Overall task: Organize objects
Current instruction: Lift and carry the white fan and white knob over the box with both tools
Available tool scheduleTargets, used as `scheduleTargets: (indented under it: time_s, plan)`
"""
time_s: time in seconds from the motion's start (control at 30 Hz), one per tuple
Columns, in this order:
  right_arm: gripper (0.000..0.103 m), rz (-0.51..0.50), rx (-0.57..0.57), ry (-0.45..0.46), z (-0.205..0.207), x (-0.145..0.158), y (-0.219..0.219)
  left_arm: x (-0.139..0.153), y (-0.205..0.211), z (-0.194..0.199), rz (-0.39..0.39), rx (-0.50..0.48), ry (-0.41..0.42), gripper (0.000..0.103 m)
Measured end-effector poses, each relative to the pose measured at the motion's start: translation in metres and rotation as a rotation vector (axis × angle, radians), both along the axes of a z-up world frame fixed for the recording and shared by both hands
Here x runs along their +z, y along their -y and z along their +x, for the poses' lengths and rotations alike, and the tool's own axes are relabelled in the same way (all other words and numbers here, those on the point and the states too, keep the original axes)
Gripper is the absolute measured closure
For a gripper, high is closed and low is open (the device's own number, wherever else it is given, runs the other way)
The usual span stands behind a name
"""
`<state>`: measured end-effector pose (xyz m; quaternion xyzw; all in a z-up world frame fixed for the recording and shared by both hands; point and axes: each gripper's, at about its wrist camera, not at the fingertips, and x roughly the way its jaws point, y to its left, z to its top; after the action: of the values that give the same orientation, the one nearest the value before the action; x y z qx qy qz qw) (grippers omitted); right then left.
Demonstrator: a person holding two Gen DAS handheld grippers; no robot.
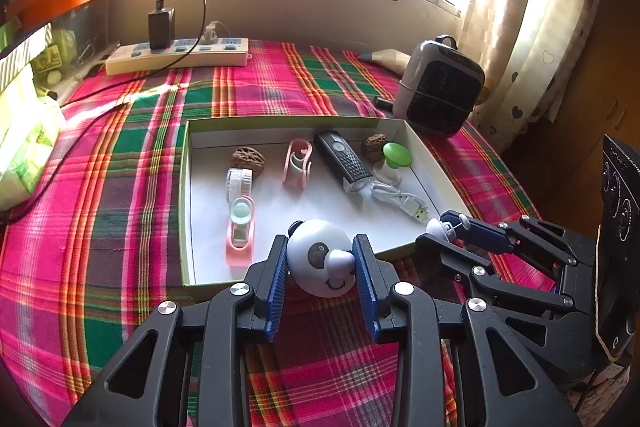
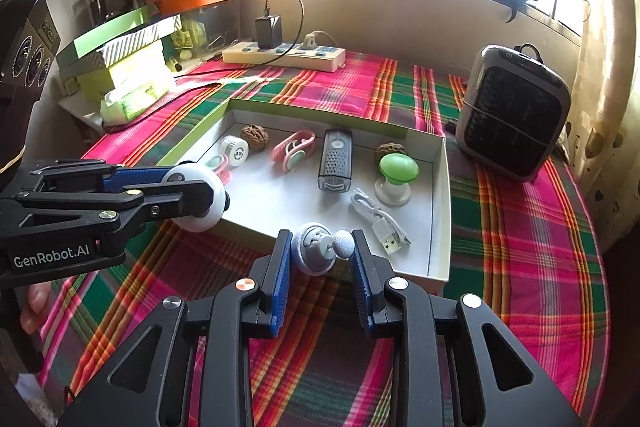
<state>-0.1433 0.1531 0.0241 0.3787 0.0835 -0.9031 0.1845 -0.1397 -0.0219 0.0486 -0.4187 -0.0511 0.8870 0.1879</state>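
Plaid-covered tabletop (image 1: 132,155) carries a box (image 1: 185,211); left tongs (image 1: 320,261) clench a panda head (image 1: 320,255), right tongs (image 2: 320,251) clench a knobbed base (image 2: 316,253) at its near rim, so carry both level over that rim before releasing.

Bare box floor (image 1: 320,203) amid clutter

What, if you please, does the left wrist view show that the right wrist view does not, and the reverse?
Only the left wrist view shows the painted face of the white panda-faced ball held in the left claw. Only the right wrist view shows the small grey round gadget's moulded front, held in the right claw, and a fingertip under the left tool. Both show the shallow white cardboard box, its green mushroom-shaped suction cup and the grey portable heater.
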Motion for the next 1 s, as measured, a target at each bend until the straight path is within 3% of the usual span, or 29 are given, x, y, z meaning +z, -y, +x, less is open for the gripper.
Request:
scheduleTargets:
  time_s: [1.0]
  plan:
    - [0.073,0.030,0.008,0.082,-0.057,-0.027,0.006,-0.026,-0.009,-0.060,-0.045,0.003,0.064,0.073]
